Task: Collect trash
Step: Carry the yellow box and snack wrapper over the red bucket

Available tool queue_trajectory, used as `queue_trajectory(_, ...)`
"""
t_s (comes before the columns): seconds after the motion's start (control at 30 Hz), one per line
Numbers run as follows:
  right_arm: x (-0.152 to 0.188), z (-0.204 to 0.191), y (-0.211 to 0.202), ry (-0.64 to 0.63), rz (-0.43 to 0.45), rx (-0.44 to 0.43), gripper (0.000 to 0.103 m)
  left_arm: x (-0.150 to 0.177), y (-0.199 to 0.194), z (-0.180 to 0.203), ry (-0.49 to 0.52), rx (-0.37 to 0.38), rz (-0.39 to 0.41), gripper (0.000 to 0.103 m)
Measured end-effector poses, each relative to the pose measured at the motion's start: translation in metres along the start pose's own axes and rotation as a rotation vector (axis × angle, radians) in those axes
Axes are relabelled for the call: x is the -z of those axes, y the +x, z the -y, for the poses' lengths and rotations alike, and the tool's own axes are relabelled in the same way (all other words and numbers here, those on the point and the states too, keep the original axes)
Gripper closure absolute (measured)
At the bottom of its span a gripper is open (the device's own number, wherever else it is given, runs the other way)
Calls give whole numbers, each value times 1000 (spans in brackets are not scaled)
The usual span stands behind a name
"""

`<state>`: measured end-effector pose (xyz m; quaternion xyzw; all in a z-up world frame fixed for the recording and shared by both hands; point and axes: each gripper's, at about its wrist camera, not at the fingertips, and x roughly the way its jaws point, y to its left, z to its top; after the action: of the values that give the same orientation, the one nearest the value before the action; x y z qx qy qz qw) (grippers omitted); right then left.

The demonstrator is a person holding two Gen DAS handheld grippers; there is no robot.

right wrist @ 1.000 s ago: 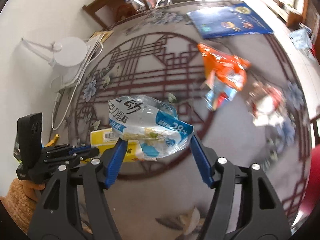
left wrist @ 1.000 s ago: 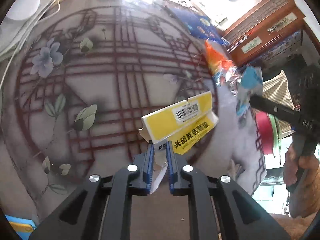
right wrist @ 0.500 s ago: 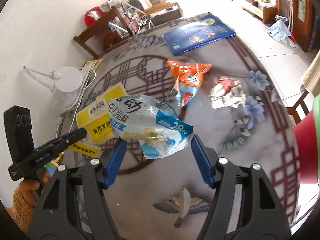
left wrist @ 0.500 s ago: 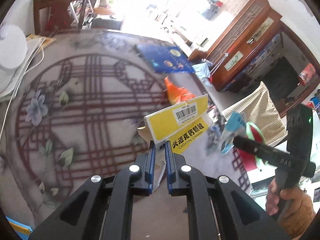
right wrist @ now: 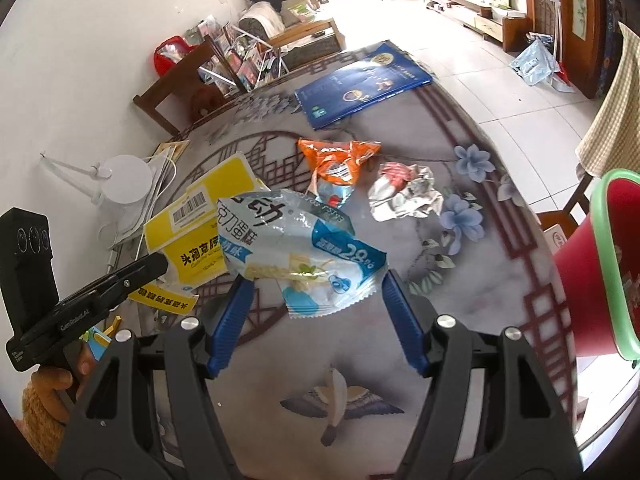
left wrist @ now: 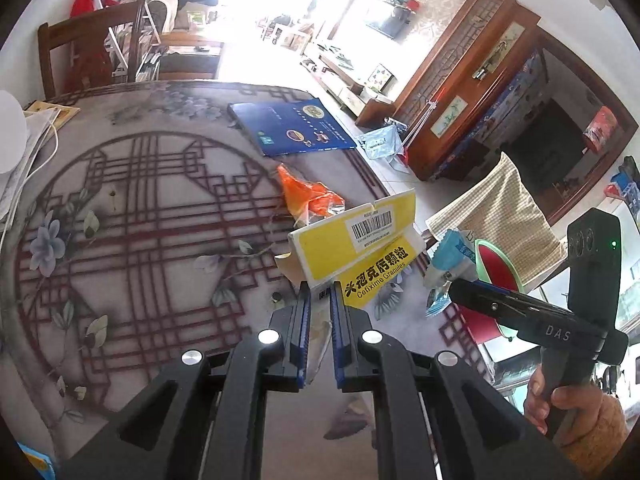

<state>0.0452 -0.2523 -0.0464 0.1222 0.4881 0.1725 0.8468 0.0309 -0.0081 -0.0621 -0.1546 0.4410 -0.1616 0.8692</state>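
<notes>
My left gripper (left wrist: 319,292) is shut on the lower flap of a flattened yellow medicine carton (left wrist: 356,236), which it holds above the patterned tabletop (left wrist: 140,220). Its black tip (right wrist: 156,264) and the carton (right wrist: 200,224) also show at the left of the right wrist view. My right gripper (right wrist: 314,280) is shut on a puffy blue-and-white snack wrapper (right wrist: 304,248), pads pressing its two sides, clear of the table. A red bin with a green rim (right wrist: 600,264) stands past the table's right edge. An orange wrapper (right wrist: 340,160) and a crumpled silver-and-red wrapper (right wrist: 404,192) lie on the table.
A blue book (right wrist: 360,84) lies at the table's far side. A white lamp base (right wrist: 124,180) with papers and a cable sits at the left edge. A wooden chair (left wrist: 88,40) stands behind the table, and a checked cloth (left wrist: 504,216) hangs over another chair by the bin.
Both grippers rose from the table with their loads and tilted up, so more of the room shows. The red bin came into the right wrist view.
</notes>
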Motion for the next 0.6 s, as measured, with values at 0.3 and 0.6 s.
queue_trajectory(0.3, 3, 25, -12, 32, 12, 14, 38, 3, 9, 20, 17, -6, -17, 96)
queue_trajectory(0.6, -2, 60, -21, 45, 8, 11, 38, 4, 22, 46, 15, -25, -18, 96)
